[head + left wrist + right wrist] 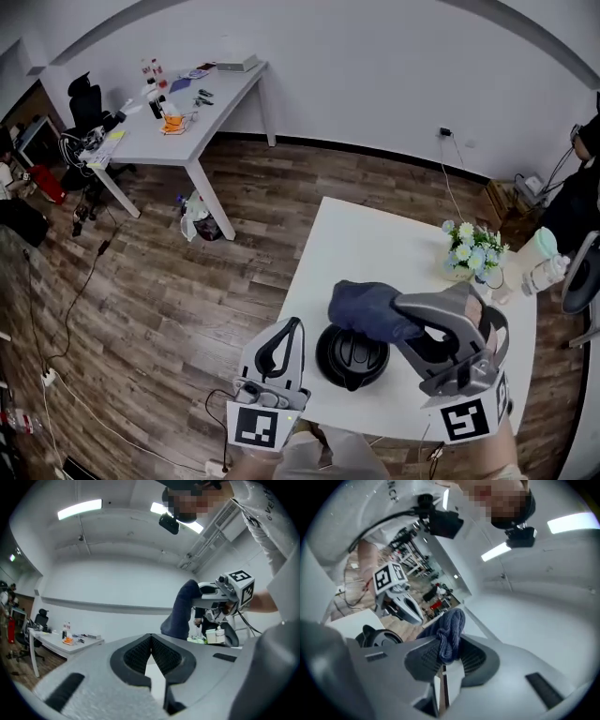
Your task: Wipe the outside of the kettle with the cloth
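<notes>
Kettle (352, 356), rigid and probably slick, sits near right gripper (405, 319) clamping limp cloth (367, 307); left gripper (284, 339), closed and empty, could steady its top.

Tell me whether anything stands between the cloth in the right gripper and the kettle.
Nothing visible does. The right gripper is shut on the blue cloth, which hangs just over the black kettle on the white table. The flowers stand off to the side, and the shut left gripper is on the kettle's other side.

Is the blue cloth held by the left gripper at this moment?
No, the left gripper is shut with nothing in it, and the cloth is pinched in the right gripper.
</notes>
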The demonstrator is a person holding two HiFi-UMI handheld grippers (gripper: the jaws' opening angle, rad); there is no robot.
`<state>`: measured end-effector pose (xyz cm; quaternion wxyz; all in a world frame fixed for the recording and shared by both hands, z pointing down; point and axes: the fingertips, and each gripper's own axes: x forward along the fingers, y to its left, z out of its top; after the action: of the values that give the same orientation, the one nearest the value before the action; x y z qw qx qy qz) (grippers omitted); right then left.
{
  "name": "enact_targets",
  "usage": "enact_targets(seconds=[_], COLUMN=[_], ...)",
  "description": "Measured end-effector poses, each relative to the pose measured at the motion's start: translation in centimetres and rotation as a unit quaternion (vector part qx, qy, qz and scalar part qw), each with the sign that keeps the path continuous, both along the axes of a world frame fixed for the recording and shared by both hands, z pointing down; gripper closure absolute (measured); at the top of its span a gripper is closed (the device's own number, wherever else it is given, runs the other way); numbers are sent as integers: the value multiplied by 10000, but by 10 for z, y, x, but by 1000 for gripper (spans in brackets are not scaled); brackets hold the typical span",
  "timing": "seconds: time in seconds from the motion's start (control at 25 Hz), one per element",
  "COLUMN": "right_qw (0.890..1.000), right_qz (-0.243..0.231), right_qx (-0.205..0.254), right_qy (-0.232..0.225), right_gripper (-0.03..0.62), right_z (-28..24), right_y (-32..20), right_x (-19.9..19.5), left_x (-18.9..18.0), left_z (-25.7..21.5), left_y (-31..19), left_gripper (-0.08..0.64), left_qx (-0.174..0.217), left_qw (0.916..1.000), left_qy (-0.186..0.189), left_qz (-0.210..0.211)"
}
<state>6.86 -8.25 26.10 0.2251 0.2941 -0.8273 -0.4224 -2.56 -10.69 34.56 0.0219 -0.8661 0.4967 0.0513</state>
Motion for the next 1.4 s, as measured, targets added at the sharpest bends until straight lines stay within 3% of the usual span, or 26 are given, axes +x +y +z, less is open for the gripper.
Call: enact_targets(seconds=[0.12,0.24,0.36,0.52,0.64,0.84,0.92,1.04,1.24,1.4], right_qw=[9890,9597,9322,9118,9161,9496,9579,9623,9583,9644], right_qz=[-1289,-2092,-2499,-2610,-2323,-1356,-1042,-761,-491,-155], right_qx=[-288,-901,-1356,-1800,-1694,-1379,-1435,-1661,-2039,-2268], right_qy=[672,1646,2241,2610,2795,2467,2258,2017,1942,1349], right_gripper=[529,529,529,529,528,529,529,529,529,529], right_z=[10,50,73,87,95,96,99,109,140,141], right_y=[13,26,37,50,41,-4,-23,-42,-48,-54], right_x=[-36,-41,-34,-17,1,27,34,37,37,39], left_x=[-18,-22,-28,-39,-37,-20,-10,2,-1,-10], left_z=[-11,-9,3,10,7,4,3,3,10,10], left_y=[-11,-15,-16,-15,-18,-19,-19,-19,-10,-3], left_gripper=[554,554,554,554,554,554,554,554,554,554], left_qx=[151,132,-16,-129,-88,-57,-59,-85,-200,-211], left_qw=[9992,9988,9982,9970,9971,9979,9984,9989,9988,9985], left_qy=[37,126,122,209,184,204,207,206,216,243], left_qz=[-362,-460,-592,-740,-739,-609,-523,-406,-400,-444])
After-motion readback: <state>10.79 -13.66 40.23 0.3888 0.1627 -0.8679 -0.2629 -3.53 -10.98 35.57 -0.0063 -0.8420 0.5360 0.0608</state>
